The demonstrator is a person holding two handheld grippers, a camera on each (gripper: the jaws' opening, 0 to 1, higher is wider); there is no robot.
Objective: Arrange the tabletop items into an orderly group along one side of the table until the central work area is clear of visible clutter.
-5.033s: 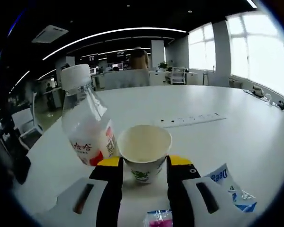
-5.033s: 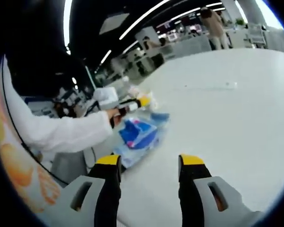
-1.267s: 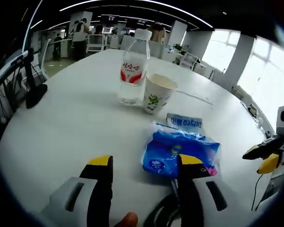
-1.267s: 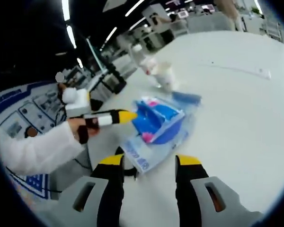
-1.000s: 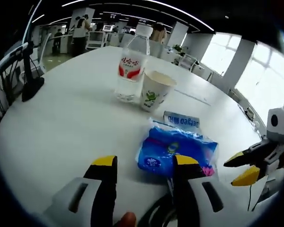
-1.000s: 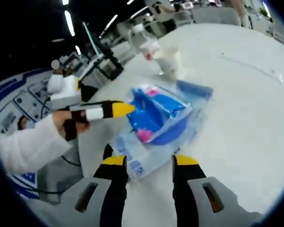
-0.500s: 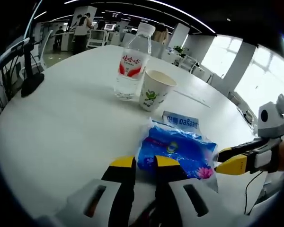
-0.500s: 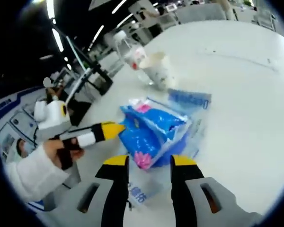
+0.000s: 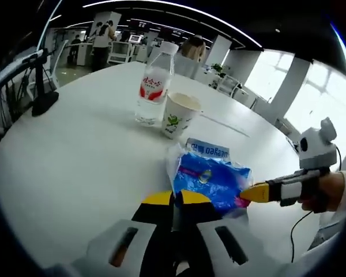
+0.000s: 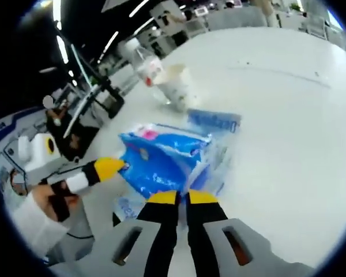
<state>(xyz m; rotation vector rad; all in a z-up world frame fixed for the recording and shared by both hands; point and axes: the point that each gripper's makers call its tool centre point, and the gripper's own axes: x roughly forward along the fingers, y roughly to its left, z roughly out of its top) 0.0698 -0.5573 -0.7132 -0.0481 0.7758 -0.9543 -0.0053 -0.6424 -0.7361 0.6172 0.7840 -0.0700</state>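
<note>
Left gripper view: left gripper at bottom centre, yellow-tipped jaws drawn together on the near edge of a blue tissue pack lying just right of centre. Right gripper entering from the right edge, tips pinched on the far corner of the same pack, held in a hand with a white sleeve. Above the pack, a small blue-and-white sachet flat on the white table; further up, a paper cup just beside a water bottle in the upper centre of the frame, the two near but whether touching cannot be told.

Right gripper view: right gripper at bottom centre, jaws closed on the pack's wrapper; left gripper reaching in from the lower left, clamped on the opposite end. Cup and bottle in the upper left, sachet between them and the pack.

Step in hand, as judged: two-sided grip on the tissue pack secured, pack slightly raised or crumpled at the edges, not yet placed with the group. Next move calling for a joint carry or slide toward the cup, bottle and sachet, set down close beside them, both grips then released, with care not to tear the thin wrapper or knock the cup
</note>
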